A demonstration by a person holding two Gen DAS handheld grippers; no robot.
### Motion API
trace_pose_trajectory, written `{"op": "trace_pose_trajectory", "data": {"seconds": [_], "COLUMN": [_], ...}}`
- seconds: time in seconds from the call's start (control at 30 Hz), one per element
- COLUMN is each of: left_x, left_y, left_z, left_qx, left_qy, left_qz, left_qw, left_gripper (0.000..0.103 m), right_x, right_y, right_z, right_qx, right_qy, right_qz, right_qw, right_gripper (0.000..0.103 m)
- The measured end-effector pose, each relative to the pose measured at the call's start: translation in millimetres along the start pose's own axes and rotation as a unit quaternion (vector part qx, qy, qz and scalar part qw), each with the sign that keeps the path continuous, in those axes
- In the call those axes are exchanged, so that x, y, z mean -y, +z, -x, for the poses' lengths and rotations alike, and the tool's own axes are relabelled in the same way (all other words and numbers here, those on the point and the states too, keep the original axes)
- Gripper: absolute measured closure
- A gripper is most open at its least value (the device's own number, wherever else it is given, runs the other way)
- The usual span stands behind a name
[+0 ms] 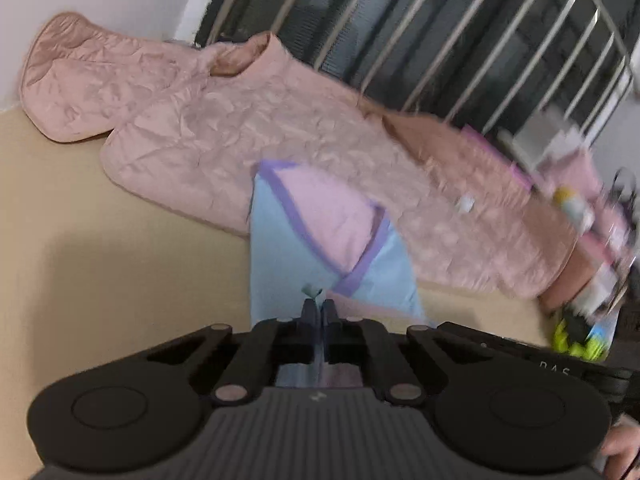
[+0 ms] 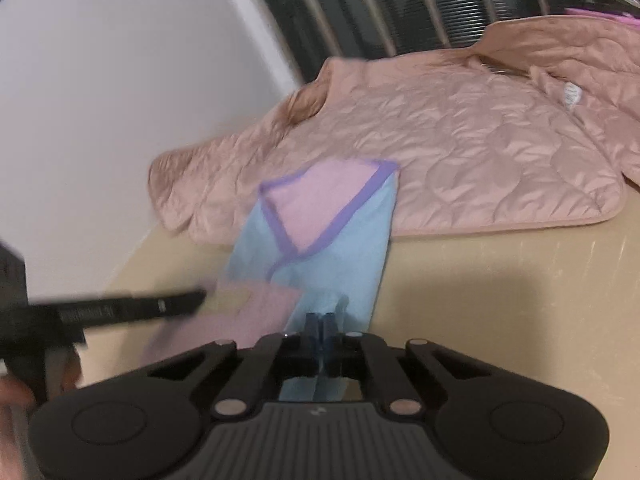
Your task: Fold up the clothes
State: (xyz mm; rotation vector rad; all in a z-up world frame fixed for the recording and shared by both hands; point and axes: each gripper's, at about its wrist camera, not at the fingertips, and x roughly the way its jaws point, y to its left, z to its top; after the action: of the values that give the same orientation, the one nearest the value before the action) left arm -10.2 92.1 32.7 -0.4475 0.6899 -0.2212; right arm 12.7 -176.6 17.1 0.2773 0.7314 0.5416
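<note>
Tools clamped on blue garment

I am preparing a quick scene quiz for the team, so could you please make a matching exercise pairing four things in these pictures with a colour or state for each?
Things:
1. quilted jacket
2. small garment
3. table
4. left gripper

Colour or state:
A. shut on a fold of cloth
B. tan, bare surface in front
C. dusty pink, spread out flat by the window bars
D. light blue and pink with purple trim

Pairs: 1-C, 2-D, 3-B, 4-A

The right gripper is likewise shut on the small garment.
</note>
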Motion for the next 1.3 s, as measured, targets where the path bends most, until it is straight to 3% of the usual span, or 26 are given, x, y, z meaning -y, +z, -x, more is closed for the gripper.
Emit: {"op": "trace_pose_trajectory", "data": {"seconds": [0.1, 0.23, 0.4, 0.5, 0.57, 0.6, 0.67, 0.7, 0.73, 0.77, 0.83, 0.9, 0.93, 0.97, 1.07, 1.3], "left_x": [-9, -12, -6, -4, -1, 1, 4, 3, 2, 1, -3, -8, -13, -17, -24, -16], "left_y": [3, -5, -8, -10, -17, -27, -44, -49, -54, -58, -62, -62, -61, -61, -62, -88], "left_z": [-7, -15, 3, 32, 52, 61, 72, 70, 68, 66, 61, 56, 54, 51, 52, 99], "left_qx": [0.0, -0.009, 0.009, 0.025, 0.026, 0.03, 0.032, 0.024, 0.017, 0.009, -0.001, -0.006, -0.007, -0.009, 0.002, 0.008], "left_qy": [0.009, 0.034, 0.055, 0.025, 0.006, 0.003, 0.002, 0.0, -0.002, -0.004, -0.019, -0.023, -0.021, -0.02, -0.039, -0.062], "left_qz": [0.022, 0.01, -0.024, -0.072, -0.12, -0.151, -0.186, -0.184, -0.181, -0.178, -0.164, -0.145, -0.13, -0.115, -0.079, -0.096], "left_qw": [0.9997, 0.9993, 0.9981, 0.9968, 0.9924, 0.9881, 0.982, 0.9827, 0.9833, 0.984, 0.9863, 0.9891, 0.9912, 0.9931, 0.9962, 0.9934], "left_gripper": [0.1, 0.099, 0.074, 0.065, 0.053, 0.051, 0.048, 0.048, 0.048, 0.048, 0.049, 0.064, 0.087, 0.099, 0.1, 0.1], "right_x": [-1, -4, -15, -28, -37, -40, -44, -43, -41, -38, -34, -31, -30, -28, -26, -26], "right_y": [10, 10, -8, -23, -38, -46, -59, -60, -59, -57, -53, -53, -55, -56, -58, -79], "right_z": [3, -15, 4, 26, 41, 47, 56, 55, 52, 47, 37, 30, 28, 26, 30, 65], "right_qx": [0.028, 0.0, 0.015, 0.025, 0.021, 0.019, 0.016, 0.013, 0.01, 0.004, -0.006, -0.007, -0.007, -0.008, -0.007, 0.01], "right_qy": [-0.004, -0.042, -0.037, -0.027, -0.004, 0.005, 0.017, 0.016, 0.017, 0.018, 0.02, 0.019, 0.02, 0.024, 0.034, 0.067], "right_qz": [0.003, 0.023, 0.075, 0.16, 0.223, 0.249, 0.283, 0.275, 0.261, 0.242, 0.213, 0.201, 0.199, 0.192, 0.164, 0.144], "right_qw": [1.0, 0.999, 0.996, 0.986, 0.974, 0.968, 0.959, 0.961, 0.965, 0.97, 0.977, 0.979, 0.98, 0.981, 0.986, 0.987], "right_gripper": [0.102, 0.101, 0.093, 0.08, 0.049, 0.047, 0.05, 0.05, 0.057, 0.073, 0.085, 0.086, 0.091, 0.095, 0.1, 0.101]}}
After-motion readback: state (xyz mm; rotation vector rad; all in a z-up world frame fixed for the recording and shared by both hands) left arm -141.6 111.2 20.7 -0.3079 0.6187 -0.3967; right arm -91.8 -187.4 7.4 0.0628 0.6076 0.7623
